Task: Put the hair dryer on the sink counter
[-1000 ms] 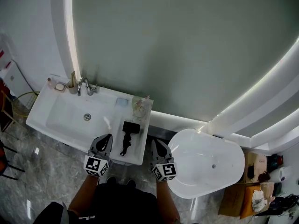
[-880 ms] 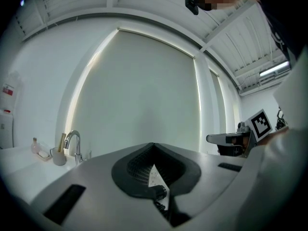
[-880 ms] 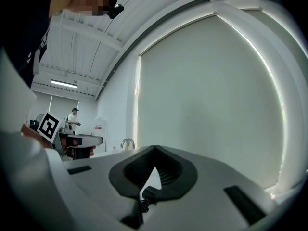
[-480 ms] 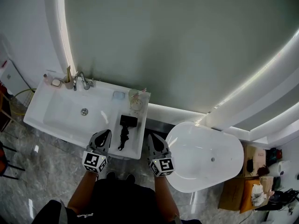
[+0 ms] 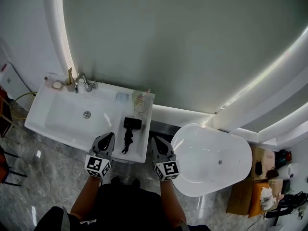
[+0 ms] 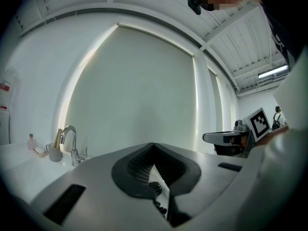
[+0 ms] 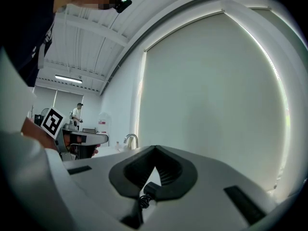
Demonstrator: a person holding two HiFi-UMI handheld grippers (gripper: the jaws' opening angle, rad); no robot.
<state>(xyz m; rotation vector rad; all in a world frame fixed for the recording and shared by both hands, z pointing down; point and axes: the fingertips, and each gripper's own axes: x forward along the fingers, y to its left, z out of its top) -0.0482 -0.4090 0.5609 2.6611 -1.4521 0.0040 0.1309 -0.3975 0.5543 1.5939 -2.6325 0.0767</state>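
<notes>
The black hair dryer [image 5: 130, 131] lies on the right part of the white sink counter [image 5: 140, 150], its coiled cord trailing toward the front edge. My left gripper [image 5: 109, 138] hovers just left of the dryer at the counter's front and is shut, with nothing in it. My right gripper [image 5: 155, 141] hangs just right of the counter's corner, also shut and empty. In the left gripper view the jaws [image 6: 153, 145] meet at the tip, and a bit of the cord [image 6: 156, 188] shows below them. The right gripper view shows its jaws [image 7: 155, 148] closed the same way.
A faucet [image 5: 82, 83], a cup with brushes [image 5: 70, 84] and a soap dish [image 5: 58, 85] stand at the back of the basin [image 5: 72, 117]. A glass jar [image 5: 140, 103] sits behind the dryer. A white bathtub [image 5: 211, 160] is to the right, boxes and bags [image 5: 262, 196] beyond it.
The head view has shifted slightly. Both grippers stay shut near the counter's front edge, and the hair dryer lies in the same place.
</notes>
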